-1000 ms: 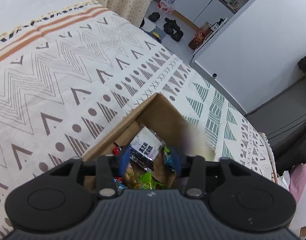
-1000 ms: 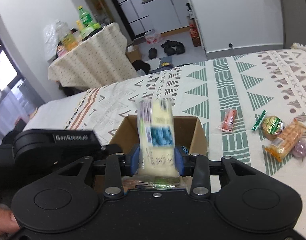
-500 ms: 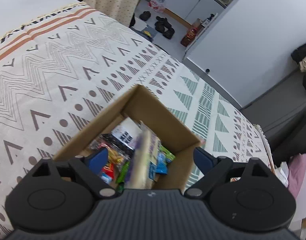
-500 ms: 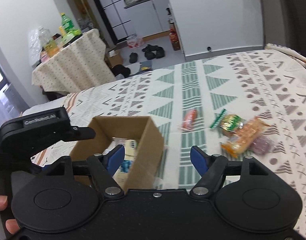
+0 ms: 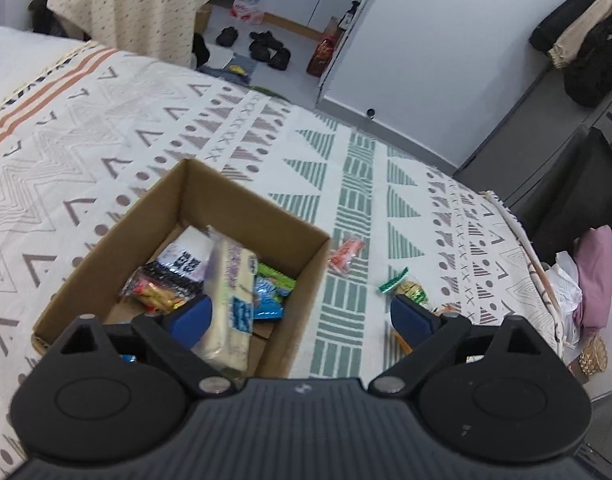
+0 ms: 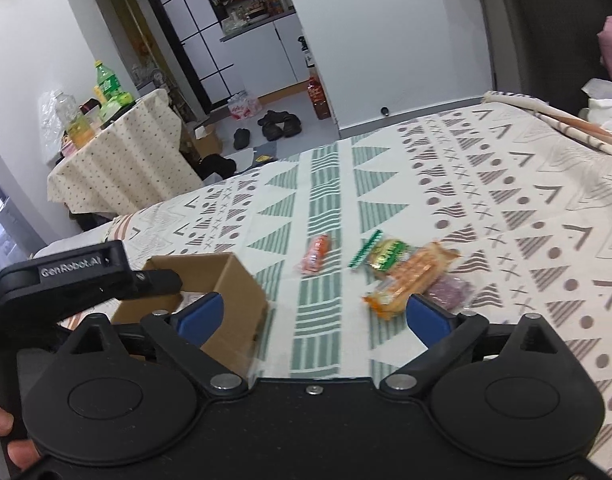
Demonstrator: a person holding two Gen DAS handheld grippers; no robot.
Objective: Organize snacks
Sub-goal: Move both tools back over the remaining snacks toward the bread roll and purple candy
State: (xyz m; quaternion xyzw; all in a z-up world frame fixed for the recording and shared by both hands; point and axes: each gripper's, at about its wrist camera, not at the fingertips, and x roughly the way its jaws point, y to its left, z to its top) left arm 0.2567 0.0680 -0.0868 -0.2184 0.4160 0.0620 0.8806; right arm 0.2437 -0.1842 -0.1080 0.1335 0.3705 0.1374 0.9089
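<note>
A cardboard box (image 5: 250, 208) sits on the patterned bedspread and holds several snack packets, with a pale yellow packet (image 5: 230, 296) leaning on top. My left gripper (image 5: 302, 316) is open and empty over the box's right wall. My right gripper (image 6: 314, 316) is open and empty, right of the box (image 6: 234, 284). Loose snacks lie on the spread: a red packet (image 6: 316, 254), a green packet (image 6: 386, 252), an orange cracker packet (image 6: 410, 278) and a purple packet (image 6: 450, 290). The left gripper's body (image 6: 66, 276) shows at the left of the right wrist view.
The bedspread (image 5: 86, 152) ends at a floor with shoes (image 6: 278, 126) and a red bottle (image 6: 318, 96). A draped table (image 6: 126, 164) with bottles stands beyond the bed. Pink and white bedding (image 5: 586, 276) lies at the bed's right edge.
My right gripper opened and let the pale yellow packet drop into the box, then swung right toward the loose snacks. My left gripper opened, released its black-and-white packet and pulled back.
</note>
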